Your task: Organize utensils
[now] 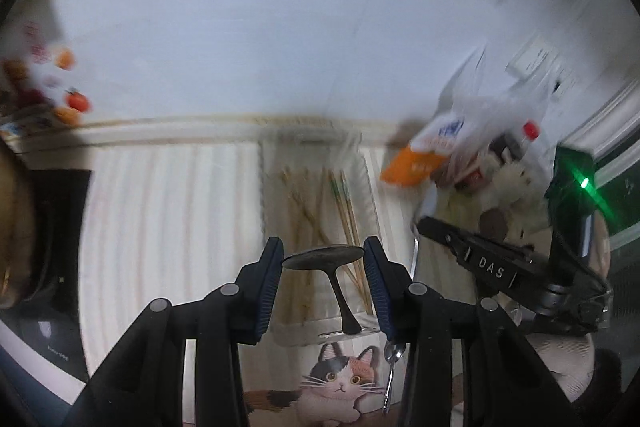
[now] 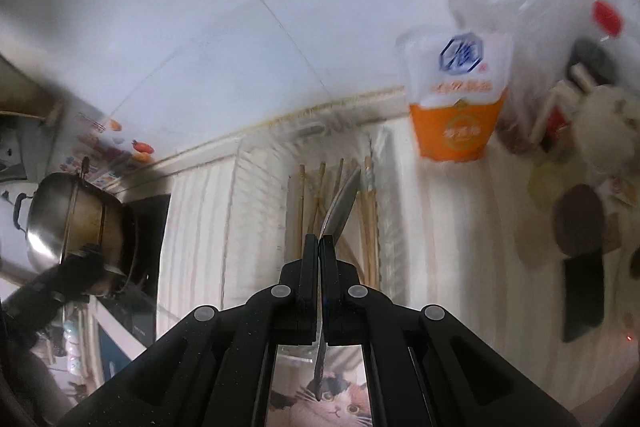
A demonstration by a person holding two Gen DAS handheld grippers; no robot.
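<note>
Around you: a clear plastic bag [image 2: 532,39] of groceries slumps at the right, an orange-and-white packet [image 2: 456,107] and a red-capped bottle [image 2: 606,15] inside it; a steel pot [image 2: 72,223] sits at the far left on a dark stove.
In the way: your right gripper's body crosses the right side of the left wrist view, close beside the tray.
Surface: a pale ribbed counter runs to a white wall; a cat-print mat [image 1: 340,383] lies nearest you.
Tray: a clear utensil tray [image 1: 276,327] holds loose wooden chopsticks [image 1: 344,211], some crossed.
Left gripper [image 1: 323,269]: your jaws stand spread above the tray, gripping nothing, with a dark spoon [image 1: 324,259] seen between them.
Right gripper [image 2: 319,247]: your jaws are pressed together on that spoon [image 2: 340,203], bowl poking out above the chopsticks [image 2: 320,199].
Loose item: a small steel teaspoon [image 1: 392,367] lies beside the mat.
</note>
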